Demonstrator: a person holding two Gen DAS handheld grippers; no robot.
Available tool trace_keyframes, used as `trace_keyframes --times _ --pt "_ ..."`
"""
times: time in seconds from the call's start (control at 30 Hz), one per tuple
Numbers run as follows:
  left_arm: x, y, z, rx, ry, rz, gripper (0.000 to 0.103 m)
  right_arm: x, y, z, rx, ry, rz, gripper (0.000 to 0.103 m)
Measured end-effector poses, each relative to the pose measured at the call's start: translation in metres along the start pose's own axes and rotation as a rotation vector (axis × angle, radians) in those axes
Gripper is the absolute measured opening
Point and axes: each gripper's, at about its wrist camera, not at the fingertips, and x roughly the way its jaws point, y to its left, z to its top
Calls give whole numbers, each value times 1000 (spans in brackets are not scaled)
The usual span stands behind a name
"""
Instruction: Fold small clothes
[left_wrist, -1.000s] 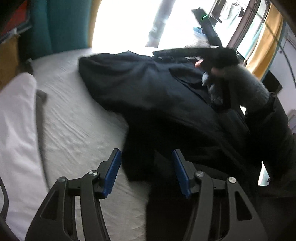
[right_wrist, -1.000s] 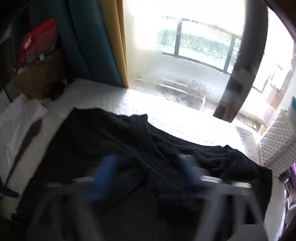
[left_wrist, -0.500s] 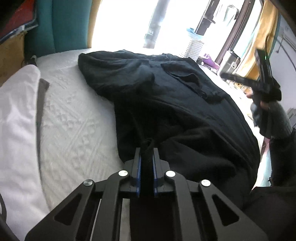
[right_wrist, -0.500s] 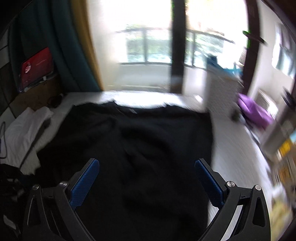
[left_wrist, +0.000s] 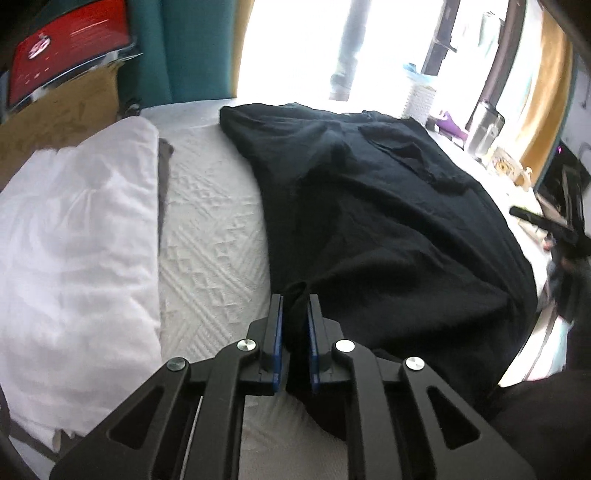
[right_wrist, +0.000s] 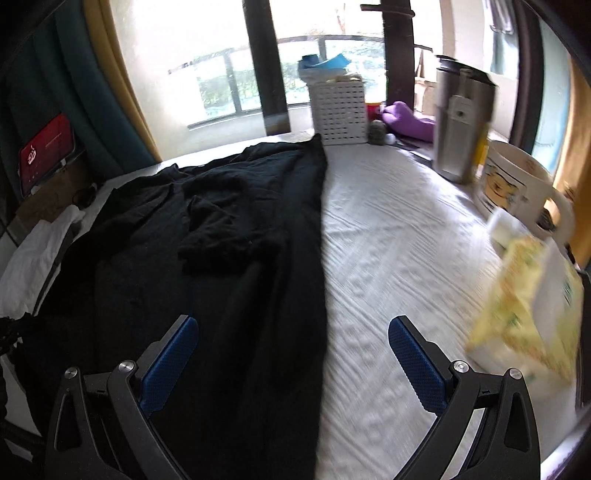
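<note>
Left fingers (left_wrist: 275, 325) pinching shirt (left_wrist: 388, 221) (hem), right gripper (right_wrist: 293, 354) spread

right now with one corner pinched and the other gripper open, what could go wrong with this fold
The left gripper pinches only a small bunch of the black shirt; a pull could slip it free. The right gripper is open and holds nothing, so lifting now would drag the shirt lopsided. A mug and steel flask stand close on its right, easy to knock.
</note>
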Motion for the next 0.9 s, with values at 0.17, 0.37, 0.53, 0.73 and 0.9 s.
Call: trace_keyframes --times 0.17,0.37,0.53,0.73,0.9 --pt "-16 2 -8 -20 -29 -26 26 -27 -6 -26 18 -19 -2 103" --pt "-27 1 -24 -37 -21 -67 54 -41 4 -66 29 8 20 103" --pt "-18 -1 -27 -59 -16 -93 70 -55 20 -95 41 14 74 103" --pt "-8 0 -26 -110 -32 -133 72 -65 32 -123 44 59 117 100" --pt "-12 -10 -28 -81 -46 -174 72 -51 43 -147 37 127 160 90"
